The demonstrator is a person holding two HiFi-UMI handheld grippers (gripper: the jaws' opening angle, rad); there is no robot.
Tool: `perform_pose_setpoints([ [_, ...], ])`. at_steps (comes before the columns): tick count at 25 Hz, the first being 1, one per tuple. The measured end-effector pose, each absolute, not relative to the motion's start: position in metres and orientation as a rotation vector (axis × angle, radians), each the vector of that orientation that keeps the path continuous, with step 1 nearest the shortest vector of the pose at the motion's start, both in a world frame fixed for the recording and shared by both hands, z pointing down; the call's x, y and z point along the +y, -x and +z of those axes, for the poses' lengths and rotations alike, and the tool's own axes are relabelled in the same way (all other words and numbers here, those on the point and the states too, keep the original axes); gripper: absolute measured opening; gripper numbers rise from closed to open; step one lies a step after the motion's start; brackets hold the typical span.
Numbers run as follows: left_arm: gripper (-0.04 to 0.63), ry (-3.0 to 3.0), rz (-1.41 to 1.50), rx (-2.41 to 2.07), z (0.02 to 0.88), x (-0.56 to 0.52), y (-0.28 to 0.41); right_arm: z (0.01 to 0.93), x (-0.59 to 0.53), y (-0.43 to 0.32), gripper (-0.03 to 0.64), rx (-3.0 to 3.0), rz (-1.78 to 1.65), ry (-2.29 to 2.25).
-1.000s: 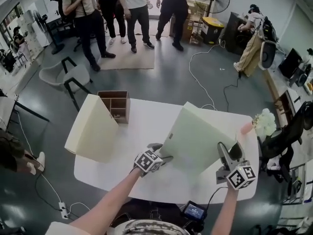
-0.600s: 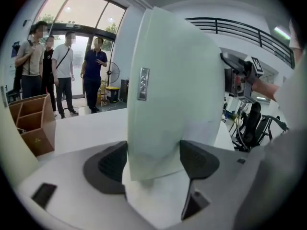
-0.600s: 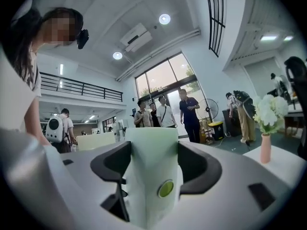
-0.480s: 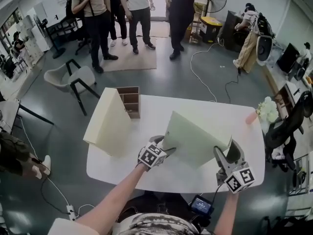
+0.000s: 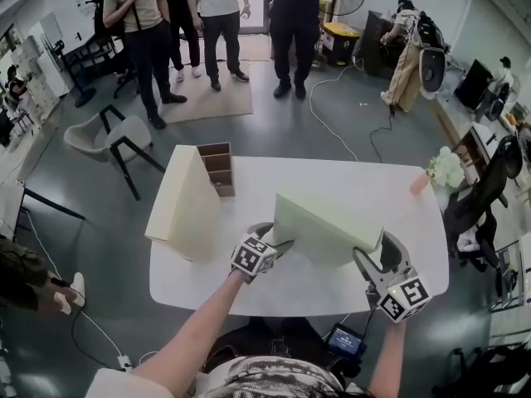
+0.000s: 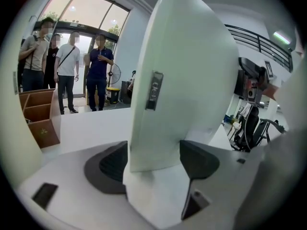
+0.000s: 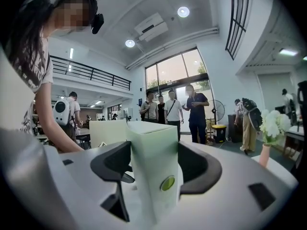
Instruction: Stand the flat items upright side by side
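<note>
The pale green box (image 5: 328, 226) is a broad, thin slab with square edges. It looks like a stiff, smooth-faced carton, probably light for its size, though a panel this wide would likely swing or twist if pinched at one point only. Its skin looks slick, so the safest hold is judged to be across its narrow thickness near the two lower corners, one tong at each end.

That is how it is held now. In the head view the box sits at the centre of the white table (image 5: 249, 280), tilted on its long edge and rising toward the upper right of the frame. The left gripper (image 5: 270, 237) is clamped on its lower left corner; in the left gripper view both dark pads press on the thin edge, which towers up the middle of the frame. The right gripper (image 5: 377, 255) holds the opposite end at lower right, and its own view shows the box's edge filling the gap between the pads, gripped at a moderate width.

A cream box (image 5: 184, 206) already stands propped at the left of the table beside a wooden organiser (image 5: 217, 168) — the green one is well apart from it.
</note>
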State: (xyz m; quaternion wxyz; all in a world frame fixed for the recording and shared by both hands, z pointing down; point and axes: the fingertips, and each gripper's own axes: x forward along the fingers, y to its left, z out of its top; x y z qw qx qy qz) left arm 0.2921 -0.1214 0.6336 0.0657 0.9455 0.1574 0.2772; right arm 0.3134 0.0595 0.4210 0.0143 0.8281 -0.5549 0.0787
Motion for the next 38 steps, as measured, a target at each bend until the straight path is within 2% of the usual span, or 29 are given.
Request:
perform_pose_setpoints([
  [9, 0.346, -2.829, 0.763, 0.473, 0.618, -0.133, -0.272, 0.444, 0.069, -0.314, 0.327, -1.760, 0.360, -2.424],
  [15, 0.341, -2.843, 0.729, 0.497, 0.609, -0.123, -0.246, 0.493, 0.079, -0.321, 0.373, -1.803, 0.560, -2.240],
  [22, 0.331, -2.802, 0.640, 0.386, 0.597, -0.113, -0.211, 0.547, 0.061, -0.319, 0.373, -1.890, 0.692, -2.095],
  [23, 0.330, -2.799, 0.634, 0.365, 0.595, -0.111, -0.206, 0.550, 0.058, -0.318, 0.367, -1.898, 0.687, -2.085],
  [25, 0.328, -2.796, 0.629, 0.321, 0.593, -0.107, -0.196, 0.554, 0.055, -0.319, 0.301, -1.892, 0.660, -2.096],
  [38, 0.328, -2.857, 0.605, -0.142, 0.572, -0.136, -0.093, 0.556, 0.048, -0.302, 0.282, -1.743, 0.553, -2.351],
])
